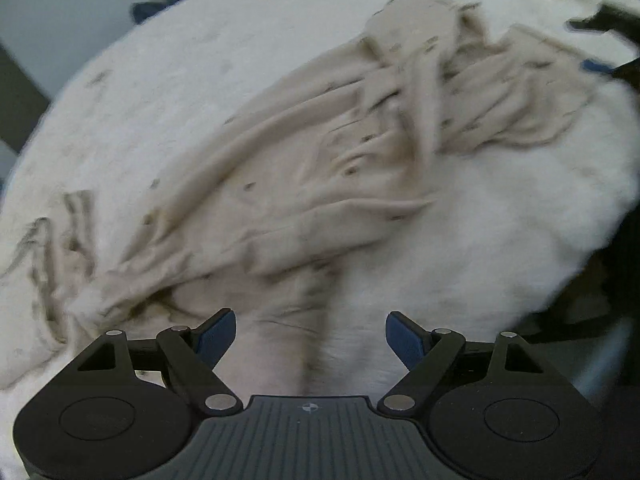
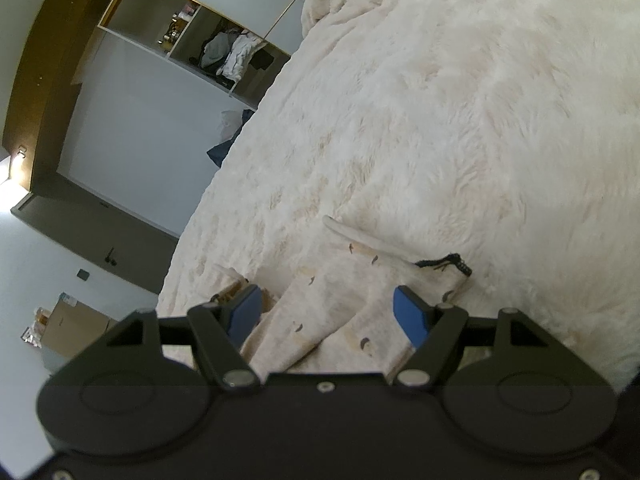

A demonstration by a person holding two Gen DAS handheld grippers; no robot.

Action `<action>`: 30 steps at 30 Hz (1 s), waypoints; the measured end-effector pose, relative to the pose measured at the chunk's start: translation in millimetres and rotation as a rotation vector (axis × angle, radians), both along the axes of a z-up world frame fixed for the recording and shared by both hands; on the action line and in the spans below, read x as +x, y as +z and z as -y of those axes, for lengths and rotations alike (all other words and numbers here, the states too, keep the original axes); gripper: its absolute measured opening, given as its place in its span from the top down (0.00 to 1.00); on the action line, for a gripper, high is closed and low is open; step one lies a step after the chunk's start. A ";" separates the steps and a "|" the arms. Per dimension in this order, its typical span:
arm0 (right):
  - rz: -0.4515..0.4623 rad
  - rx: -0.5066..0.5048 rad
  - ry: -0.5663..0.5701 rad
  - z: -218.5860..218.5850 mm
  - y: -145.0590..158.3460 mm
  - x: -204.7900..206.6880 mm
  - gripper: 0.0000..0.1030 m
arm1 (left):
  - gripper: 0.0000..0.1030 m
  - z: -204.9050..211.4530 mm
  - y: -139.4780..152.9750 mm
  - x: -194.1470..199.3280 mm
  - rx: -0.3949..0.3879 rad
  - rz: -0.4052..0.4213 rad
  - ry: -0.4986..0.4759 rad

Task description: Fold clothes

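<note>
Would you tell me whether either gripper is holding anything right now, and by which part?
Nothing is held. The left gripper hangs open above the blanket; the right gripper straddles the beige garment with its pads clear of the cloth.

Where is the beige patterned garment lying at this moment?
In the left wrist view the beige garment lies crumpled across the middle of the white fluffy blanket, ahead of the open left gripper; one end lies between the right gripper jaws.

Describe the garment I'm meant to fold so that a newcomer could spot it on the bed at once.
Start from the white furry blanket covering the bed. Sprawled across it lies the beige garment, crumpled into long folds. Its smooth, thin cloth dotted with small dark marks sets it apart from the plain shaggy pile around it.
</note>
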State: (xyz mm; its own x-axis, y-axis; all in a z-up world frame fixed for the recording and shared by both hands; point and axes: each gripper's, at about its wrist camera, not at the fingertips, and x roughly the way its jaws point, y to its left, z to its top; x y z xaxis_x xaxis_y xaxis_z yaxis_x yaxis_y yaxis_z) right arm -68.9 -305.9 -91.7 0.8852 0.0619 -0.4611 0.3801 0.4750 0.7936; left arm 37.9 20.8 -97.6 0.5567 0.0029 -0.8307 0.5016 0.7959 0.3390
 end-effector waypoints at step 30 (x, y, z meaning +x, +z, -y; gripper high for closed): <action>0.059 0.104 -0.012 14.1 -11.1 -1.5 0.30 | 0.98 14.9 294.8 -39.5 -0.369 0.629 -0.152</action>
